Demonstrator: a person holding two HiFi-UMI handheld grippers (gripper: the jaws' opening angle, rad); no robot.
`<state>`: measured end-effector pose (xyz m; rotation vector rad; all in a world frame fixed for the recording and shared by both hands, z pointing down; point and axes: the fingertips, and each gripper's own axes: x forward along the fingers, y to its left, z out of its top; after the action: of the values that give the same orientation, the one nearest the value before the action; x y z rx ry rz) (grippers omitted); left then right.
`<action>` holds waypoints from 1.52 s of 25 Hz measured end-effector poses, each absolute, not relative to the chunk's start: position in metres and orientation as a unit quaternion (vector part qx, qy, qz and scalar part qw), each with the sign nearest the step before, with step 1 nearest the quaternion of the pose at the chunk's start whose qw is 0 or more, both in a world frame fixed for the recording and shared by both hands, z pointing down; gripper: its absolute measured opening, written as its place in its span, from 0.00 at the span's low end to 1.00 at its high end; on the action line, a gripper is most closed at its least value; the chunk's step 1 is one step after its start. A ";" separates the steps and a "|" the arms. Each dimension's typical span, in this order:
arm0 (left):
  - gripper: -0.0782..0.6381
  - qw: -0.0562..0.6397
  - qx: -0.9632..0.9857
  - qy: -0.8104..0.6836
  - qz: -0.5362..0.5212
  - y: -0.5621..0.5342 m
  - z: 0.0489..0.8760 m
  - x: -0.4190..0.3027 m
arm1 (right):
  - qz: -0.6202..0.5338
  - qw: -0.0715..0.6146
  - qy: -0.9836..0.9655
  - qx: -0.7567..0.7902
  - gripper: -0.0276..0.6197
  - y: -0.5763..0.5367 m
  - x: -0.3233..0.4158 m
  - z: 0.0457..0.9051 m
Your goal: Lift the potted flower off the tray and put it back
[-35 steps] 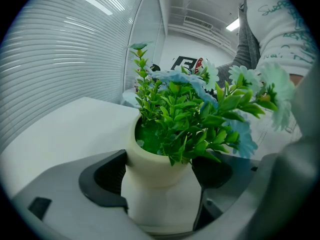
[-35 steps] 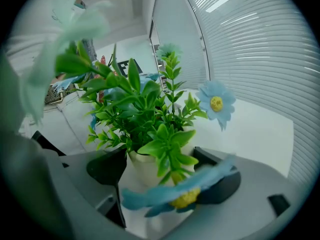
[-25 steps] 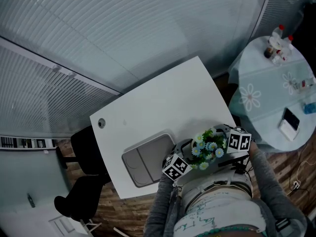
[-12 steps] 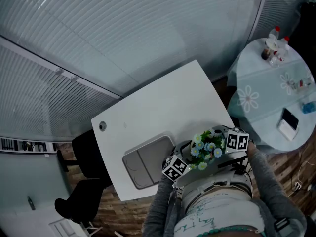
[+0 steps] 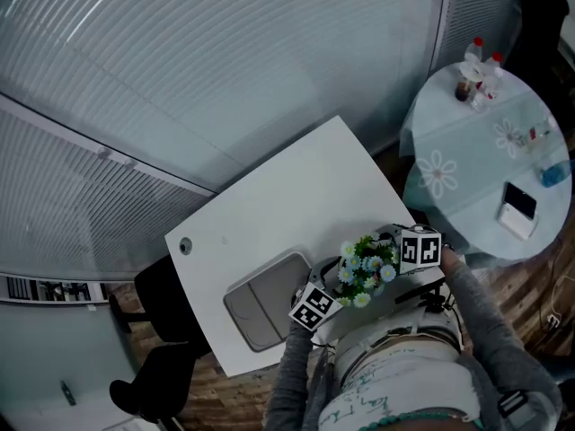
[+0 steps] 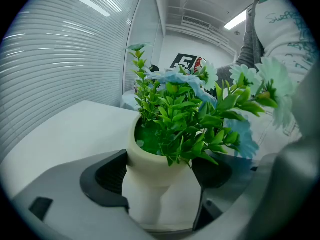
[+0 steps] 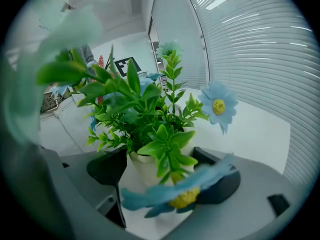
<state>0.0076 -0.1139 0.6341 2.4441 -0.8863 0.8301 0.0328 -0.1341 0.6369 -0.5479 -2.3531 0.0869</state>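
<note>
The potted flower (image 5: 367, 268), a cream pot with green leaves and pale blue daisies, hangs over the white table's (image 5: 287, 196) near right corner, close to my body. It is off the grey tray (image 5: 260, 299), which lies to its left with nothing on it. My left gripper (image 5: 337, 285) and right gripper (image 5: 391, 260) flank the pot from opposite sides. In the left gripper view the pot (image 6: 157, 184) sits pinched in my left gripper (image 6: 160, 176). In the right gripper view the pot (image 7: 142, 169) stands in my right gripper (image 7: 162, 176), with a blue bloom (image 7: 185, 189) hiding one pad.
A round table (image 5: 467, 178) with a flowered cloth stands to the right, with bottles (image 5: 476, 65) and a white box (image 5: 517, 209) on it. A black chair (image 5: 166, 308) sits at the table's left end. Ribbed glass walls run behind. A round grommet (image 5: 185, 246) marks the tabletop.
The head view has swung, so everything sits a little further left. The pot stays gripped between both grippers in much the same place beside the tray.
</note>
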 end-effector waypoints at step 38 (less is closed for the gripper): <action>0.68 0.214 0.878 -0.330 0.274 -0.120 0.481 0.012 | 0.036 0.373 -0.902 -0.215 0.64 -0.144 0.035 0.488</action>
<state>0.0118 -0.1197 0.4810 2.4346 -0.9156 0.7604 0.0354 -0.1442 0.4875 -0.5508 -2.3097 0.0932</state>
